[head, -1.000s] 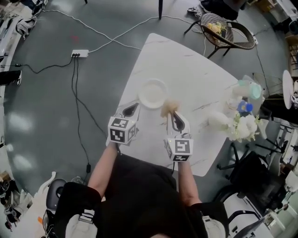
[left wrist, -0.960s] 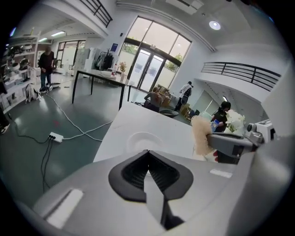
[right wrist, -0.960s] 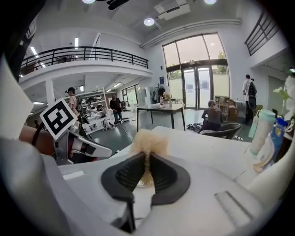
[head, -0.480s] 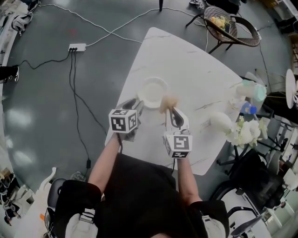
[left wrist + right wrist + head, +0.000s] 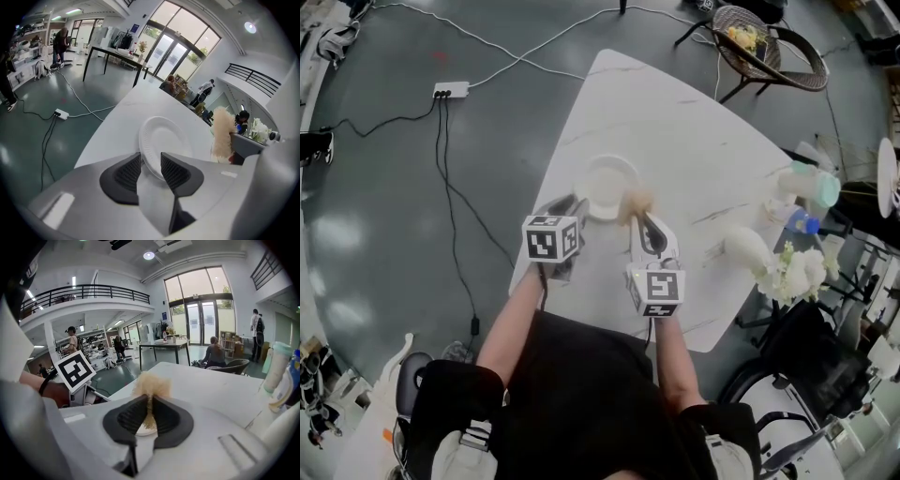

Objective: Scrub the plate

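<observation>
My left gripper is closing its half-open jaws around the near rim of the white plate on the marble table. My right gripper clamps a tan bristle scrubber at the plate's right edge.

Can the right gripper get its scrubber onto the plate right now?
Probably yes. The scrubber in the right gripper is beside the plate with nothing between them. The left gripper, jaws closing around the near rim, leaves the middle bare.
</observation>
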### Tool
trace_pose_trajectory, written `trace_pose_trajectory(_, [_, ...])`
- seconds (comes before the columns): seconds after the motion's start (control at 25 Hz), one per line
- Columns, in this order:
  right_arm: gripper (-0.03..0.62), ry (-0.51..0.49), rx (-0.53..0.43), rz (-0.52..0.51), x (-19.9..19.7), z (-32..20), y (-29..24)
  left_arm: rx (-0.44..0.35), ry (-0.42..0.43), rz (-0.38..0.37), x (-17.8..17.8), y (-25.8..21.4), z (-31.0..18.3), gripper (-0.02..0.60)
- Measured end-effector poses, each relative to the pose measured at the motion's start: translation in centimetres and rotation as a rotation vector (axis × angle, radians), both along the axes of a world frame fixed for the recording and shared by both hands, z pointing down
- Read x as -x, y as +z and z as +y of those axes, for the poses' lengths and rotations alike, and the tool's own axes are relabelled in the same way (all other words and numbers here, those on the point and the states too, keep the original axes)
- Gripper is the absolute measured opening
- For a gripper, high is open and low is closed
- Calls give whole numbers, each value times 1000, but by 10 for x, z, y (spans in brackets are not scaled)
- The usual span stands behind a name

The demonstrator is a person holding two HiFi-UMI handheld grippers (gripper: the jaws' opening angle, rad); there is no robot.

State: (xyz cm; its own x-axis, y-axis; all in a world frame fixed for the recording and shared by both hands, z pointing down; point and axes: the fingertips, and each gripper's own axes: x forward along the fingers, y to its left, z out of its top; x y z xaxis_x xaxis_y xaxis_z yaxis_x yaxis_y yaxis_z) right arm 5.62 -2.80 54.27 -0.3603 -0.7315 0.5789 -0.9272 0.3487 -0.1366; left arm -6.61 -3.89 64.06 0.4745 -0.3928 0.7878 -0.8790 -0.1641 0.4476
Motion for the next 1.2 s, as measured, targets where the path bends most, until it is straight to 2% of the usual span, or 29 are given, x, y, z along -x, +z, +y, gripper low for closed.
trace_pose_trajectory(0.48, [35,-15,-5,-6,8,-20,6,-5,17,-56,3,6,-3,66])
trace_pose_trajectory(0.72, [35,-59,-15,-2,31,-33,9,-21,33,-55,-2,6,-3,60])
trace_pose_trajectory(1.2, [35,-156,59,31,77,-42,49,-27,22,-35,-2,4,-3,55])
